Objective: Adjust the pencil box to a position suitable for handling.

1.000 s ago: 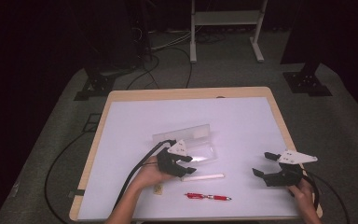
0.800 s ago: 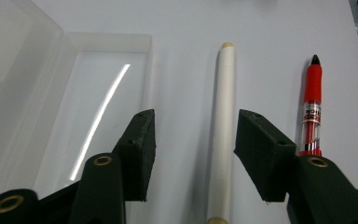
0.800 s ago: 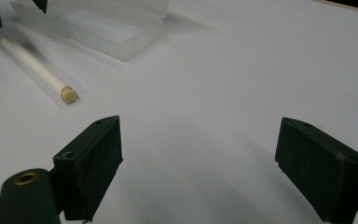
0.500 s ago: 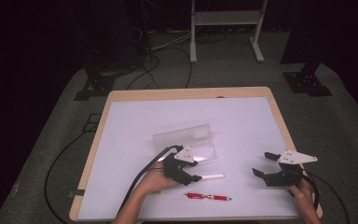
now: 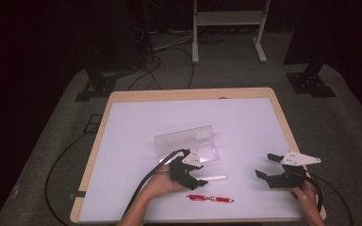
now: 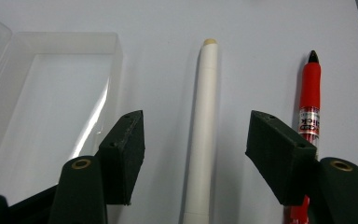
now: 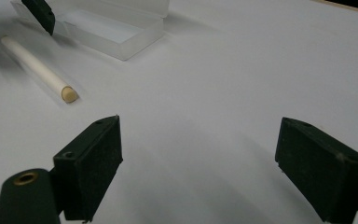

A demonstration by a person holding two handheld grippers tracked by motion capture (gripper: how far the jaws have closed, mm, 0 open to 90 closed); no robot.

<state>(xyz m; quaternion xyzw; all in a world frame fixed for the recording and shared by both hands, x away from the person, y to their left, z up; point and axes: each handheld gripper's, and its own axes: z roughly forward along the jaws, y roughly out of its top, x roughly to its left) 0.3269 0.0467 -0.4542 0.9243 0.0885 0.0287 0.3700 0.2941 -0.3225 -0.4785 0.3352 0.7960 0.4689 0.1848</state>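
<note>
So my counter (image 5: 245, 117) takes up mid-frame in the high view, with the clear plastic case (image 5: 187, 143) lying open at its center. My left gripper (image 5: 199, 178), lower center, has jaws wide around the white stick (image 6: 203, 135); red marker (image 6: 309, 95) just beside. Right gripper (image 5: 266, 167), lower right: jaws wide, holding nothing.

Left gripper (image 5: 199, 176) low near the table, jaws spread; right gripper (image 5: 267, 166) likewise gaping

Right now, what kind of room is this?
Probably a dim lab or recording studio, not a home. Black cables trail over the grey carpet, dark equipment stands ring one white-topped table, and each hand holds a gripper.
</note>
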